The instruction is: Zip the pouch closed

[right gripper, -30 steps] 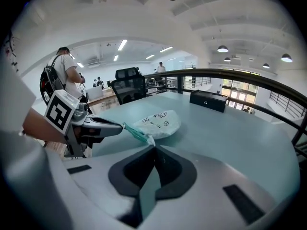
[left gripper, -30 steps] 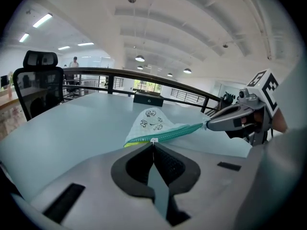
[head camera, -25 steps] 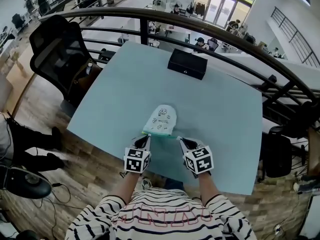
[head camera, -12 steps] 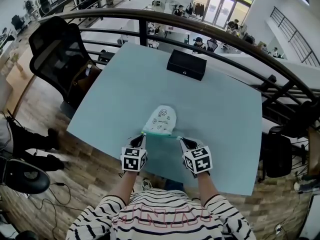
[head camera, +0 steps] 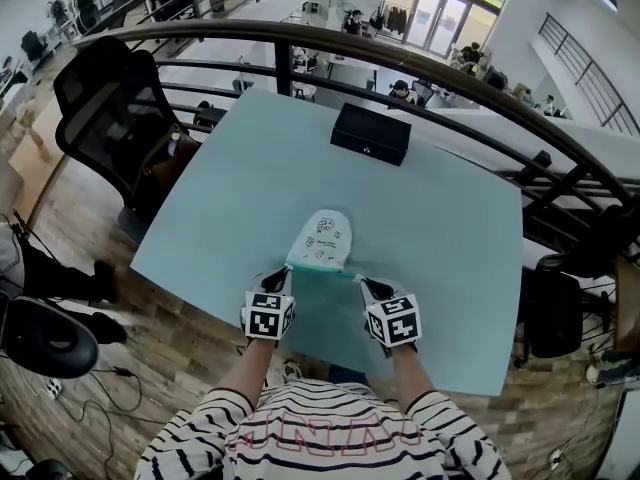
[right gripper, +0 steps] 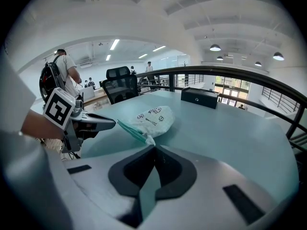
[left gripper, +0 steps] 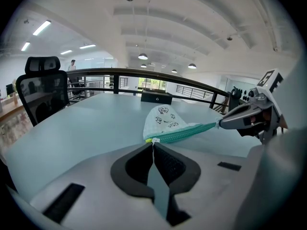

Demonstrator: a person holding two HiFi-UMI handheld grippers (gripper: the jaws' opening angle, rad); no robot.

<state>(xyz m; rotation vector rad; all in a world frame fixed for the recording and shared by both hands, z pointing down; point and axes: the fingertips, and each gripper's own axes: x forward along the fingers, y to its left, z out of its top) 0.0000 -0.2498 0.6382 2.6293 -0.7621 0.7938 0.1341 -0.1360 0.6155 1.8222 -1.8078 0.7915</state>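
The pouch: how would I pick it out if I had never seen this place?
Find the pale blue table. At its near edge the pouch lies stretched between the left gripper and the right gripper, each pinching one end of its zip. It is white with small black drawings and a teal zip edge, unlike the plain black box at the far edge.

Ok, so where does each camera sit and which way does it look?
Head view: on the person's head, looking steeply down at the table; striped sleeves, left tool, right tool show.
Left gripper view: on the left tool, facing the pouch; right tool shows.
Right gripper view: on the right tool, facing the pouch; left tool shows.
Shared: pouch and black box.
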